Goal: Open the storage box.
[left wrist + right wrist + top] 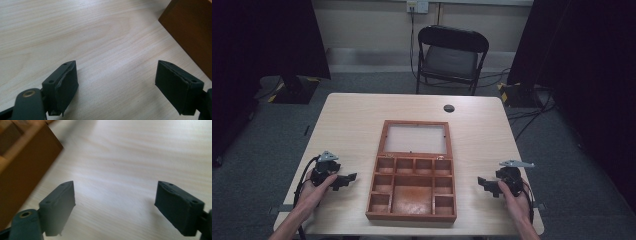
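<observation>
Evidently rigid and fairly weighty, the wooden box (412,187) sits near the surface's (352,115) front edge, midway between its sides, its glazed lid (415,138) laid back flat. Left tongs (348,178) and right tongs (484,183) flank it, both gaping and empty. The outer side walls look best to grip; the glass seems fragile.

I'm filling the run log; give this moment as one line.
left gripper: open, empty | right gripper: open, empty | box: between them, lid open, untouched
</observation>
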The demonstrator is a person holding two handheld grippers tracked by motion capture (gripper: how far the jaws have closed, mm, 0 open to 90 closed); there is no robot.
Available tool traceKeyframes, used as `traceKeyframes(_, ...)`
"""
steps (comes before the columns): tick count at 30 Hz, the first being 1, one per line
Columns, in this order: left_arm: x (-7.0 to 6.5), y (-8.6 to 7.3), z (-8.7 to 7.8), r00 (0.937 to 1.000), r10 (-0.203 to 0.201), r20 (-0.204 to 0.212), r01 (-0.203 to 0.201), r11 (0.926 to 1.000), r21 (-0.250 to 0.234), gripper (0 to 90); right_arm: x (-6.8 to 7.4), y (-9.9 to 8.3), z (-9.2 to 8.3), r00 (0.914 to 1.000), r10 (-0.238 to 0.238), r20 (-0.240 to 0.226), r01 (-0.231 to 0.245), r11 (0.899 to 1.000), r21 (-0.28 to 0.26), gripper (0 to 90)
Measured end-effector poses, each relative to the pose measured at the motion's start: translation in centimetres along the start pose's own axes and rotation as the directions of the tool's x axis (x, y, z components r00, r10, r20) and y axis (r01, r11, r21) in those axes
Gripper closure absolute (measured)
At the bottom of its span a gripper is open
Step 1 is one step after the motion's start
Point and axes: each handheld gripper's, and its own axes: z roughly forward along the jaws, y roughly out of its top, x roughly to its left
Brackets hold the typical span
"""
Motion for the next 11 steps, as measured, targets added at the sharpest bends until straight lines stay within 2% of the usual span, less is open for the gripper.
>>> traceKeyframes(1, -0.1, -0.22, 0.17, 0.9991, 0.033, -0.026, -0.033, 0.9994, -0.013, 16.1, 0.02, -0.47, 0.55, 0.997, -0.046, 0.063, 0.043, 0.998, 0.036, 14.4)
traceKeyframes(2, -0.23, -0.4, 0.33, 0.9962, 0.069, -0.052, -0.07, 0.9974, -0.017, 14.6, 0.13, -0.58, 0.7, 0.9932, -0.072, 0.091, 0.069, 0.997, 0.034, 14.3)
traceKeyframes(3, -0.31, -0.59, 0.51, 0.9965, 0.063, -0.055, -0.065, 0.9971, -0.038, 13.0, 0.16, -0.58, 0.76, 0.9927, -0.076, 0.093, 0.073, 0.997, 0.031, 14.2)
traceKeyframes(5, -0.29, -0.57, 0.49, 0.9961, 0.066, -0.058, -0.068, 0.997, -0.036, 12.4, 0.29, -0.88, 0.99, 0.9884, -0.084, 0.126, 0.084, 0.996, 0.006, 10.6)
traceKeyframes(7, -0.31, -0.56, 0.5, 0.996, 0.064, -0.062, -0.066, 0.9972, -0.035, 12.0, 0.27, -1.24, 1.36, 0.9878, -0.068, 0.14, 0.074, 0.997, -0.038, 6.3)
traceKeyframes(11, -0.29, -0.54, 0.52, 0.9958, 0.065, -0.064, -0.067, 0.9973, -0.031, 11.1, 0.23, -1.21, 1.41, 0.9874, -0.068, 0.143, 0.074, 0.997, -0.039, 6.0)
